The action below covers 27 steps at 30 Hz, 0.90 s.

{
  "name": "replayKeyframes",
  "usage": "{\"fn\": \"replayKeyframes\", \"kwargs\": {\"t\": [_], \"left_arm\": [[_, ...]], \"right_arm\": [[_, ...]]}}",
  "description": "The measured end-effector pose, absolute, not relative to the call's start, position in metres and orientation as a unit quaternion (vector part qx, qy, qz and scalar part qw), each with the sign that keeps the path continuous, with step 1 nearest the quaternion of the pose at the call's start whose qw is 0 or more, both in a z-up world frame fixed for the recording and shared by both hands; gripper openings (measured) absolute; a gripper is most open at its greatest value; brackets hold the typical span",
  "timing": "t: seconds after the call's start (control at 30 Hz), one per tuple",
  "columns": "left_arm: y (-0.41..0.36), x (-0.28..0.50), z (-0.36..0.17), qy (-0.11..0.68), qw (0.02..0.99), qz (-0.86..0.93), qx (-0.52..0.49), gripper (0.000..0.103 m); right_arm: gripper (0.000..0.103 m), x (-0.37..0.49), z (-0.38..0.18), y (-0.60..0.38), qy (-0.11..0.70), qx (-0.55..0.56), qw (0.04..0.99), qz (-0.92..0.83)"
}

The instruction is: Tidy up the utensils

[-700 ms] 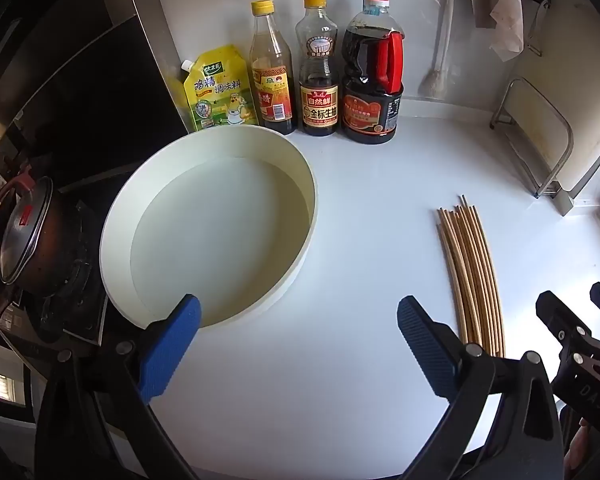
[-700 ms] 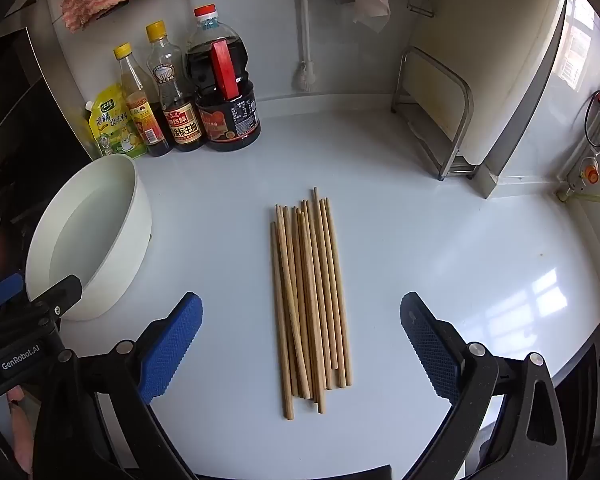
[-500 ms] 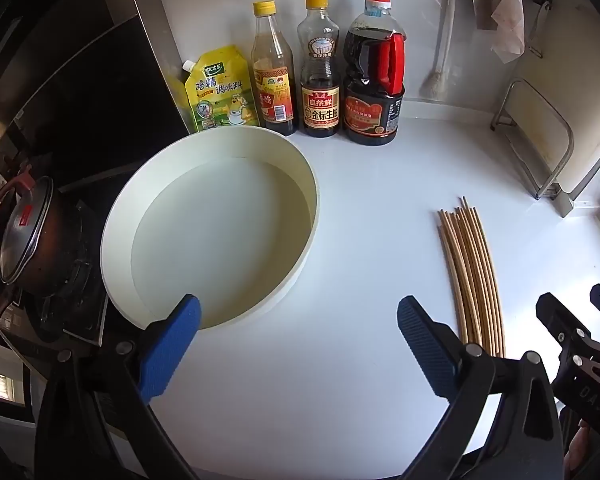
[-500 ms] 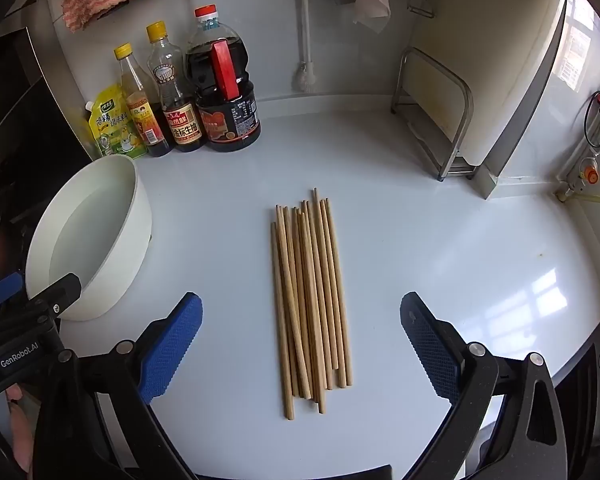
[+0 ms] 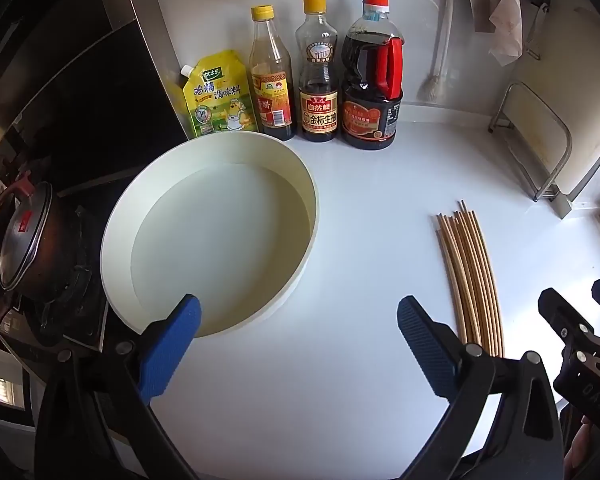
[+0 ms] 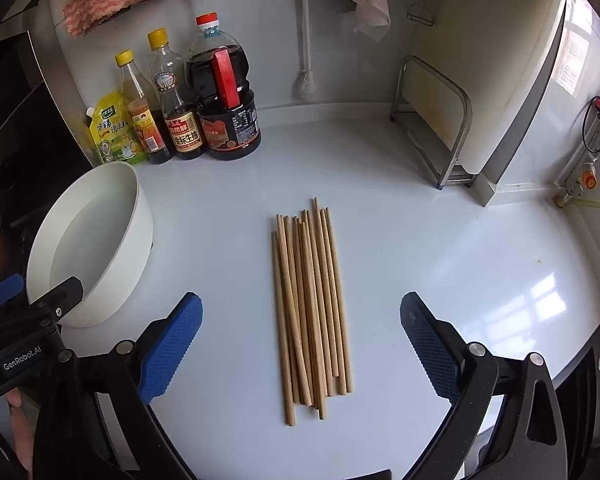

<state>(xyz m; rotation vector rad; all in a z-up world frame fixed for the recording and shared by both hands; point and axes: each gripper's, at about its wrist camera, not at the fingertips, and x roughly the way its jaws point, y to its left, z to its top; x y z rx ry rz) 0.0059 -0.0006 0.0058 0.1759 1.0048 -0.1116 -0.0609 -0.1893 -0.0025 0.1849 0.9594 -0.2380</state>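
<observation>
A bundle of several wooden chopsticks point(image 6: 310, 304) lies flat on the white counter, pointing away from me. My right gripper point(image 6: 300, 346) is open and empty, its blue pads either side of the bundle's near ends, above the counter. The chopsticks also show in the left wrist view point(image 5: 470, 276), to the right. My left gripper point(image 5: 298, 348) is open and empty, above the counter beside the near rim of a round white basin point(image 5: 112, 240). The basin shows at the left of the right wrist view point(image 6: 142, 216) and is empty.
Sauce bottles point(image 5: 318, 80) and a yellow seasoning pouch point(image 5: 218, 96) stand by the back wall. A dark kettle point(image 5: 28, 244) sits on the stove at the left. A metal rack with a board point(image 6: 440, 128) stands at the back right. The counter's front edge is near.
</observation>
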Motion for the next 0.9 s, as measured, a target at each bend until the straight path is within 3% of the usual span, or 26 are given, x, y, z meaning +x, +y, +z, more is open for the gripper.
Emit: {"fn": "replayKeyframes", "kwargs": {"t": [0.9], "left_arm": [[0.007,0.0106,0.0053,0.479,0.873,-0.05,0.08,0.097]], "right_arm": [[0.095,-0.054,-0.0027,-0.1878,0.463,0.083,0.876,-0.111]]}}
